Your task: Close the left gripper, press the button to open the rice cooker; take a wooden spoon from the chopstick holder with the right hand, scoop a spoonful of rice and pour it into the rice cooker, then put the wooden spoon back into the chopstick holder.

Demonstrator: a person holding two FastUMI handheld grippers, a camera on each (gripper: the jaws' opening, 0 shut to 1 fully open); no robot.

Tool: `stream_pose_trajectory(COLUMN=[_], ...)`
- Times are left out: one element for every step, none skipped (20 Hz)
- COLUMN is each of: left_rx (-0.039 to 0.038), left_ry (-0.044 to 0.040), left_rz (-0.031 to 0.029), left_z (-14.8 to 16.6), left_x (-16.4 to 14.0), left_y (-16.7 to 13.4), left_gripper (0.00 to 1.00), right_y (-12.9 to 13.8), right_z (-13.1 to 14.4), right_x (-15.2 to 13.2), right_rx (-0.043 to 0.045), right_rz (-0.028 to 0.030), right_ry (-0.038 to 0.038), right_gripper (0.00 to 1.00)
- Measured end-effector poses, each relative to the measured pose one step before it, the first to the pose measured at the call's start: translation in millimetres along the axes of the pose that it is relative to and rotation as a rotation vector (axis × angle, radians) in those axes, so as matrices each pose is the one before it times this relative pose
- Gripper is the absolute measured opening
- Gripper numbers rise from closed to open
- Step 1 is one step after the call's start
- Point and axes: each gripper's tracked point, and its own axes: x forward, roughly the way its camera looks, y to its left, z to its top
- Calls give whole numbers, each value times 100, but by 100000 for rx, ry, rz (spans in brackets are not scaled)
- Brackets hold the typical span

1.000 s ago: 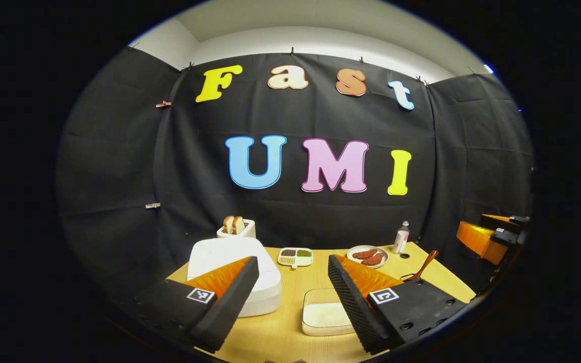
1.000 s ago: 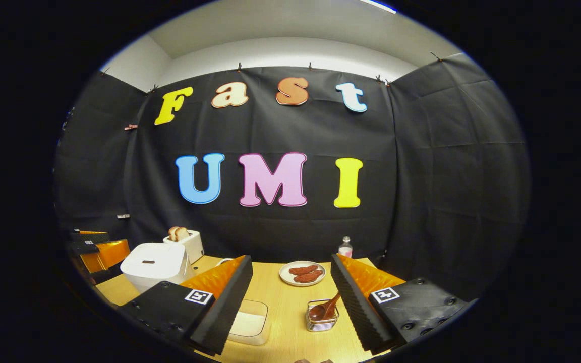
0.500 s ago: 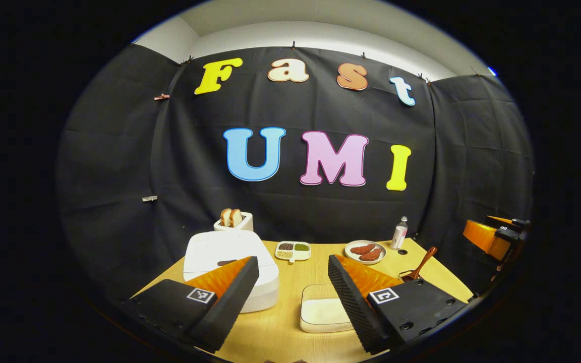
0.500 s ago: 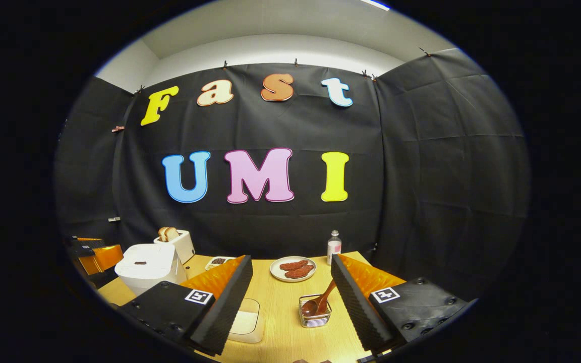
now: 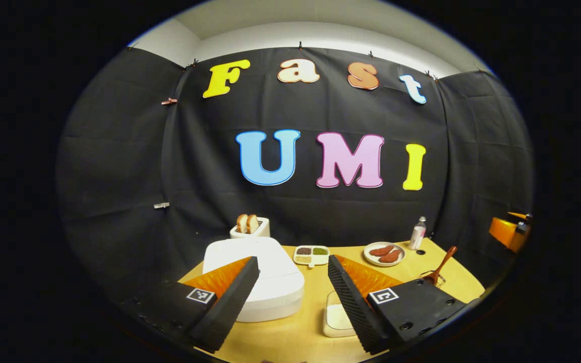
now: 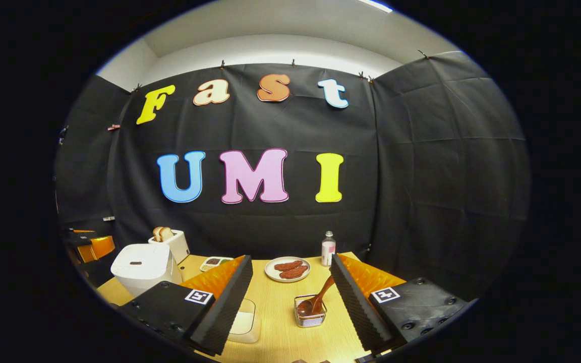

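Right gripper view: wooden spoon [image 6: 321,297] between tool [image 6: 290,302] fingers.

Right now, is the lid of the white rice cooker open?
No, the white rice cooker sits on the wooden table with its flat lid down.

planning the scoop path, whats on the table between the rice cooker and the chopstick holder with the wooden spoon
In the right gripper view, the rice tray lies on the table between the rice cooker and the chopstick holder with the wooden spoon; the right gripper's near finger partly hides it.
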Motion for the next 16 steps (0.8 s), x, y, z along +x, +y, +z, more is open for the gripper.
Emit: stream_pose_trajectory(left_rx=[-484,-1270,-1653,-1406,-987,-835,-829,-856,-890,-499,313,870,766,-153,-1396,-972], left_ry=[517,422,940,1093,958,807,797,749,933,703,939,1174,1083,1799,3193,3520], left_rz=[1530,1318,1058,870,689,250,-79,-940,-1266,-1091,-177,-769,-1649,-1175,-353,-875], left_z=[79,190,224,-34,191,282,309,169,133,113,-6,-392,-318,-656,-843,-1154], left_x=[627,497,660,823,737,918,839,913,985,887,1000,926,966,1036,1013,890], left_y=[870,769,807,669,797,652,519,304,218,218,333,233,2,-83,150,61], left_gripper=[95,96,95,90,87,81,77,68,64,54,51,44,40,34,30,22], right_y=[9,-26,-96,-87,-159,-101,-108,-66,-92,-36,-80,-70,-81,-90,-23,-116], right_z=[-117,8,39,58,-42,-57,-176,-261,-250,-267,-208,-114,-132,-92,-82,-87], right_x=[-82,-101,-26,-49,-15,-3,-43,71,-67,-53,-98,-90,5,66,-9,-36], right_rx=[-300,-357,-323,-292,-324,-266,-154,-37,20,-155,-442,-623,-638,-536,-460,-363], right_rz=[-144,-142,-278,-325,-498,-404,-355,-410,-228,-202,-208,-232,-227,-152,-215,-353], right_ry=[195,90,87,97,133,226,485,778,828,869,713,486,320,375,375,294], right_gripper=[98,98,98,98,98,98,98,98,98,98,98,98,98,98,96,96])
